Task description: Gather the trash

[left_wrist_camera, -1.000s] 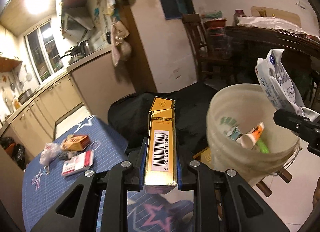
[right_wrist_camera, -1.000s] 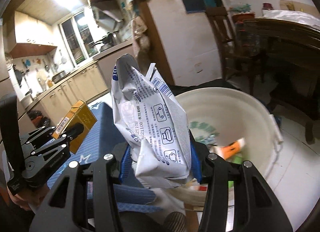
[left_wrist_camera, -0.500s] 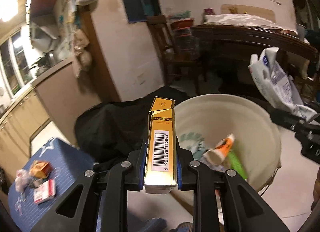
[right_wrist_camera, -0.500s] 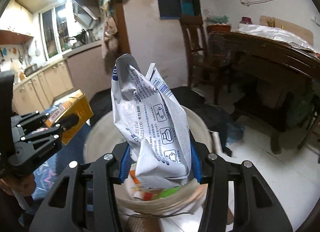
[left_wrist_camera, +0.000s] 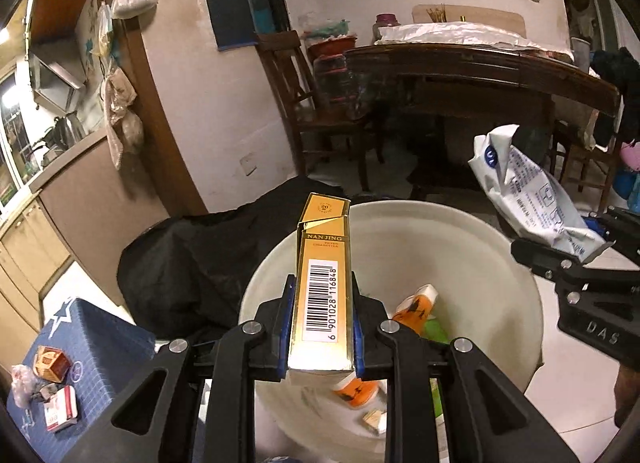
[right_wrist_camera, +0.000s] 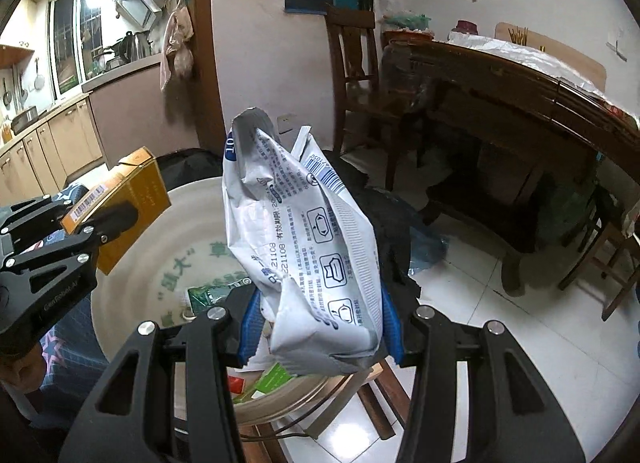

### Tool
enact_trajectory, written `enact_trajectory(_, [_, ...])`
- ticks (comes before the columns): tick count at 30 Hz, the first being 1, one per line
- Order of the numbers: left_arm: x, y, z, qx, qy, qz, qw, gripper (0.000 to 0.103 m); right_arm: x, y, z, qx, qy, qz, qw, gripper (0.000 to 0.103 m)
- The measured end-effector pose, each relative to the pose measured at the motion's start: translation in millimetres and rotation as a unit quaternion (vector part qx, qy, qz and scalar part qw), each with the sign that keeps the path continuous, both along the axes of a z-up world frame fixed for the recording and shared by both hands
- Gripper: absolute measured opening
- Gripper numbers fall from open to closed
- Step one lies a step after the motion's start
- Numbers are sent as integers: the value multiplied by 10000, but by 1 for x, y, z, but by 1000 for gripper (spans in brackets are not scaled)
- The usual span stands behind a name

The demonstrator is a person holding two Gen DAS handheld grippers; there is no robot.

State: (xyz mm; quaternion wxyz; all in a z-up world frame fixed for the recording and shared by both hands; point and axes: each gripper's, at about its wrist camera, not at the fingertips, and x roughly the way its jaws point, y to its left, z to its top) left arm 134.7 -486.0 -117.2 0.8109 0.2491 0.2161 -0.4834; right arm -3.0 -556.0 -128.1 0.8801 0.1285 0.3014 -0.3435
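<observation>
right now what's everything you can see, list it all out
cigarette box: 1, gold, clamped in left gripper over the bucket
wrapper bag: 1, white with blue print, clamped in right gripper
bucket: 1, cream, below both grippers, holds trash
orange tube: 1, orange and white, inside bucket
black cloth: 1, behind bucket
blue mat: 1, lower left, small packs on it
wooden chair: 1, brown, by wall
wooden table: 1, dark, back right
left gripper: black, shut
right gripper: black, shut
</observation>
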Motion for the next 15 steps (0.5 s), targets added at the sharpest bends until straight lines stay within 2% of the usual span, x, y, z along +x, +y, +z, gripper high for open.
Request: enact_trajectory(15, [-2,-8,-8,106,-25,-46,9999,24,14,-9,-1,-45,96,186,9998,47])
